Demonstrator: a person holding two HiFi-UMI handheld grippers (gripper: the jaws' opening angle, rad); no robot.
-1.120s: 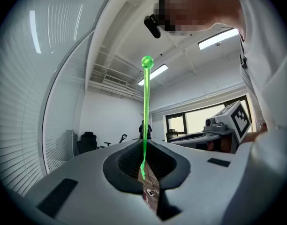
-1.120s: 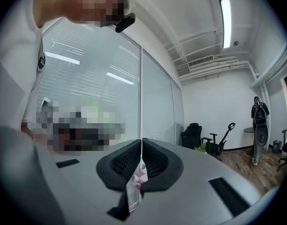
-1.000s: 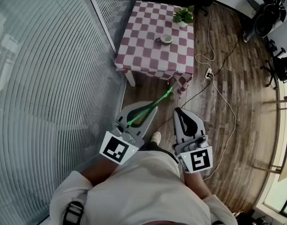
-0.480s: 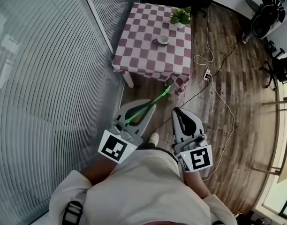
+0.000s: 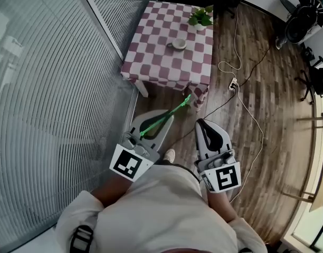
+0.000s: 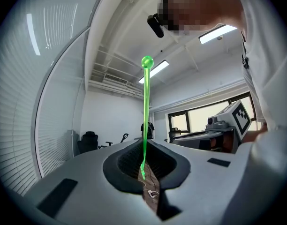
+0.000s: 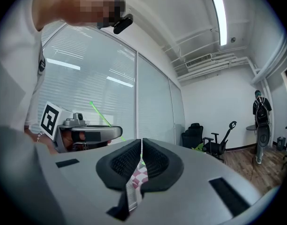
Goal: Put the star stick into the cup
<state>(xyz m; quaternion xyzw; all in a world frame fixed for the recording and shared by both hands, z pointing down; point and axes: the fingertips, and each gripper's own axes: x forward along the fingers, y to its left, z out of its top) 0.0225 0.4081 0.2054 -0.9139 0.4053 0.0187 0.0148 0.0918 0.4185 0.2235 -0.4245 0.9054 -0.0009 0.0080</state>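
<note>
My left gripper (image 5: 165, 118) is shut on a thin green star stick (image 5: 169, 114), which juts past the jaws toward the table, its tip near the table's front edge. In the left gripper view the stick (image 6: 145, 121) rises from between the pads to a small green knob. A small cup (image 5: 178, 44) sits on a saucer in the middle of the red-and-white checkered table (image 5: 151, 62), well ahead of both grippers. Just right of the left one, my right gripper (image 5: 201, 123) is held over the wooden floor. It is shut with nothing in it (image 7: 140, 142).
A potted plant (image 5: 200, 17) stands at the table's far right corner. Glass walls with blinds (image 5: 50, 88) run along the left. White and black cables and a power strip (image 5: 234, 81) lie on the floor right of the table. Office chairs (image 5: 304, 22) stand at the far right.
The table has slid slightly left and up in the head view. Both grippers keep their pose, and the stick stays held in the left one.
</note>
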